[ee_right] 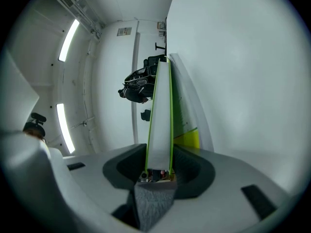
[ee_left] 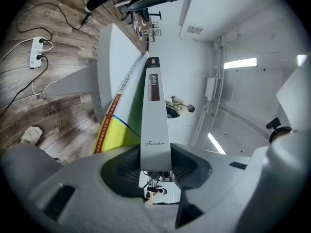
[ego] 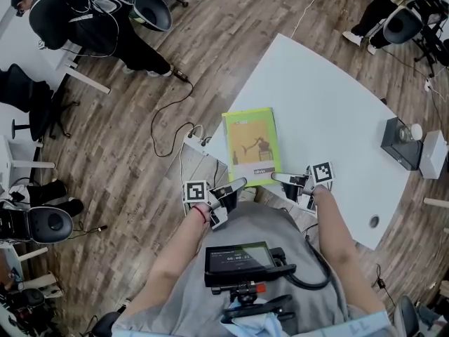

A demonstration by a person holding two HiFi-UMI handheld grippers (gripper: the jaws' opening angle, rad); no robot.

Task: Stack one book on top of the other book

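Grey plastic jaws of the left gripper [ego: 237, 186] are clamped on the near left corner of a yellow-green book [ego: 251, 146]. The right gripper [ego: 280, 179] is clamped on the near right corner, and both point roughly level. The book lies lengthwise by the near edge of a white table [ego: 323, 97], its white spine squeezed between the left pads. Just beneath it, the gripper views show what appears to be a second book [ee_left: 116, 127], yellow with a red-lettered edge.

Setting it down well probably means keeping both hands level, squaring the edges over the lower book, and only then letting go.

Left of the table, a power strip [ego: 193, 141] and cables [ego: 165, 128] lie on the wooden floor [ego: 105, 153]. At the table's far right stand a dark box [ego: 401, 143] and a white box [ego: 434, 153], well clear. Seated people [ego: 91, 20] and office chairs [ego: 151, 5] ring the room.
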